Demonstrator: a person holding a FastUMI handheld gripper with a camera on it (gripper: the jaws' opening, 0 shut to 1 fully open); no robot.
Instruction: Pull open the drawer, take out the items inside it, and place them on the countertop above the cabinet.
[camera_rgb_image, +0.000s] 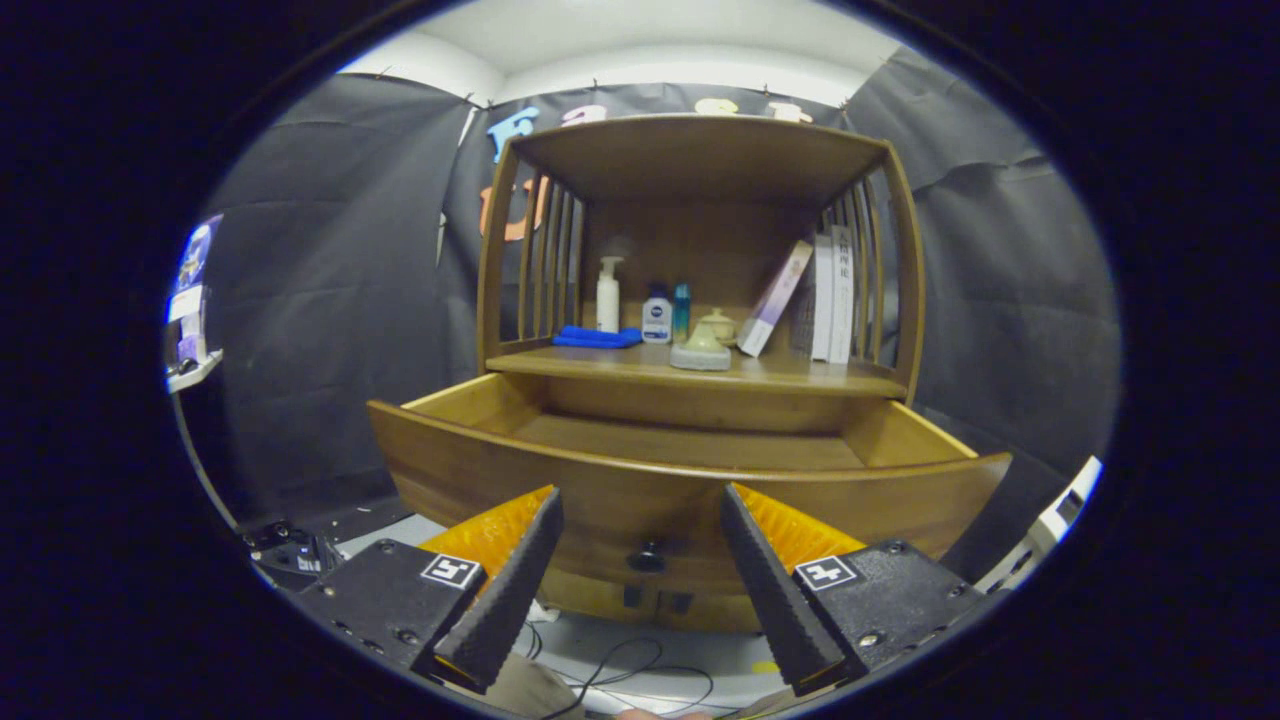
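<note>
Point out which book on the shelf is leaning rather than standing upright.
The leftmost book, tilted against the upright books right of the small teapot. The gripper fingers hang open before the pulled-out drawer.

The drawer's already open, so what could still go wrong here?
The gripper is open, level with the drawer front and knob, so reaching straight in could bump the front. The shelf overhangs the drawer's back, risking a knock when lifting out. It already holds bottles and books, leaving little room.
</note>
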